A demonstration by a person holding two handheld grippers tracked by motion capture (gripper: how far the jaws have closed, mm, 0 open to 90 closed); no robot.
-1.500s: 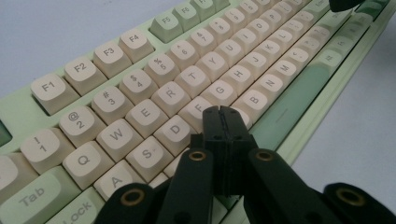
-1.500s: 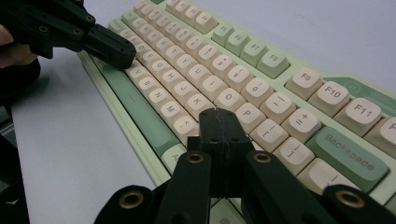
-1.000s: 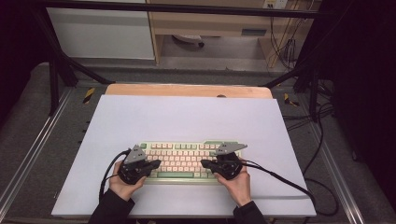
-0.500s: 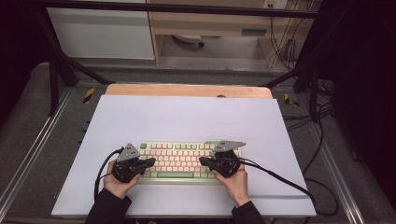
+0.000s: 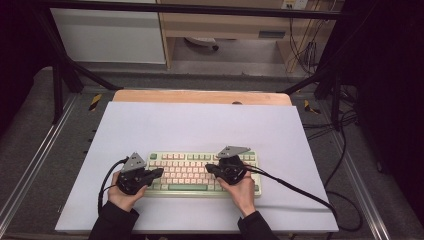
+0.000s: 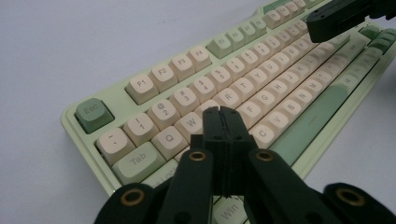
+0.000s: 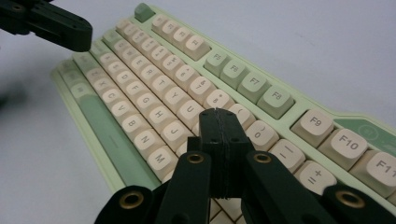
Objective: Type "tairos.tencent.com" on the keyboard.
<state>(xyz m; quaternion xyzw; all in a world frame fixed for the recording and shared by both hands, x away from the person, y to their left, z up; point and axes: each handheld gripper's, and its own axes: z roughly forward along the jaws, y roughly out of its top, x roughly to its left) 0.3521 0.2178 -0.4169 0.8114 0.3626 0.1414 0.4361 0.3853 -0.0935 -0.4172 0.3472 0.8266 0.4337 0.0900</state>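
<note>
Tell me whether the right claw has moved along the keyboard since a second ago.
Yes. The right claw has slid left along the keyboard, away from the keyboard's right end and toward its middle keys.

You have a pale green keyboard in front of you, its letter and number keys cream with dark lettering, its Esc key, space bar and some function keys a deeper sage green. It lies near the front edge of a table covered in plain pale lilac-white, with a strip of bare light wood along the far edge. Your left gripper and your right gripper are black, each topped by a grey plate, with brass-coloured rings at the pivots and black cables trailing. Your sleeves are black. Yellow-and-black striped markers sit beyond the table's far corners.
</note>
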